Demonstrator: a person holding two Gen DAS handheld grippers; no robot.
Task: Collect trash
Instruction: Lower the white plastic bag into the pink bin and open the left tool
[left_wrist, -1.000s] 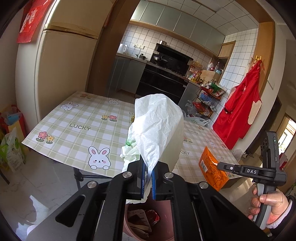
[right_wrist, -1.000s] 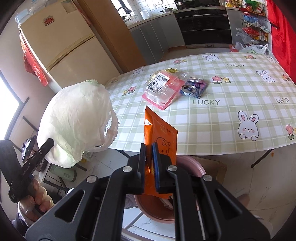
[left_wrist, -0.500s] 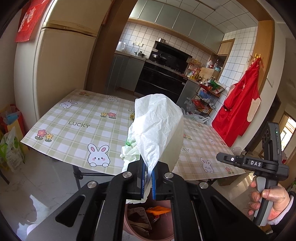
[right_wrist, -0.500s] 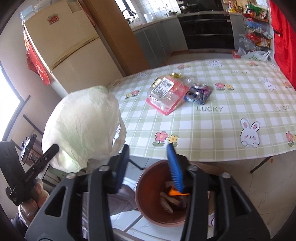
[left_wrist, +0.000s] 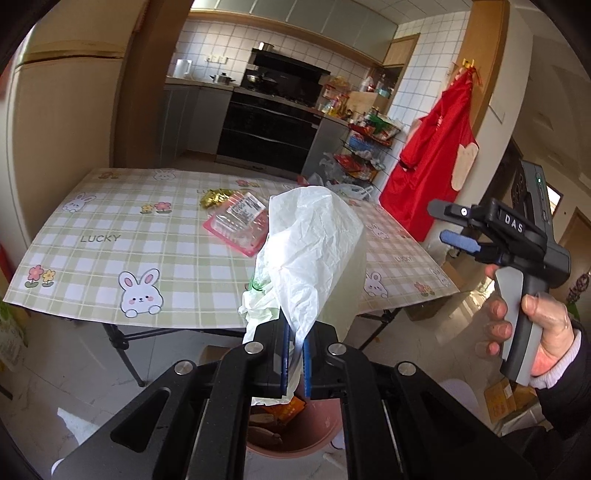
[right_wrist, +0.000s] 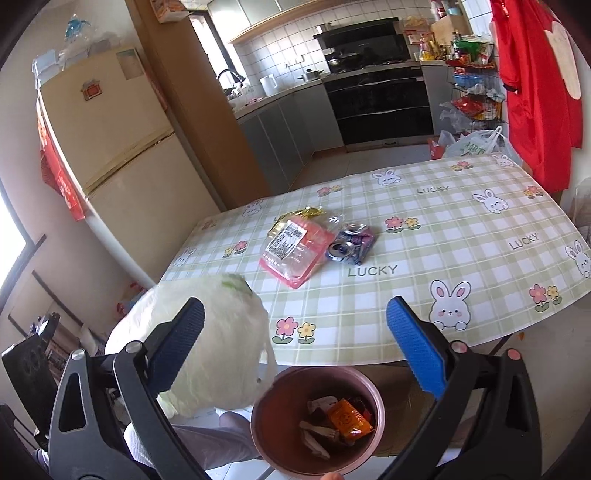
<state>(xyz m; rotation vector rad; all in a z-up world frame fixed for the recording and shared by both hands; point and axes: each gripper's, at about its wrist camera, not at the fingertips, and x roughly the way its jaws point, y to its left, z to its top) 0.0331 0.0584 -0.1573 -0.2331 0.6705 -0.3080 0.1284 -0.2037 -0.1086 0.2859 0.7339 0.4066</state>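
My left gripper (left_wrist: 294, 354) is shut on a crumpled white plastic bag (left_wrist: 314, 258) that stands up above its fingers, over a pink bin (left_wrist: 325, 435) on the floor. My right gripper (right_wrist: 295, 314) has its jaws opening wide, with nothing between them, above the bin (right_wrist: 273, 413). An orange snack packet (right_wrist: 349, 421) lies inside the bin among other scraps. The bag (right_wrist: 214, 339) also shows at the left in the right wrist view. A pink plastic tray pack (right_wrist: 291, 251), crushed cans (right_wrist: 351, 245) and a gold wrapper (right_wrist: 303, 213) lie on the checked table (right_wrist: 461, 258).
The bin stands just below the table's near edge, beside a person's knee (right_wrist: 221, 435). A fridge (right_wrist: 122, 155) is at the left, kitchen units at the back. A wire rack (left_wrist: 369, 147) and a red apron (left_wrist: 436, 155) hang at the right.
My right gripper opened and let go of the orange packet, which now lies in the bin; that gripper has lifted. My left gripper still holds the bag and has shifted a little.
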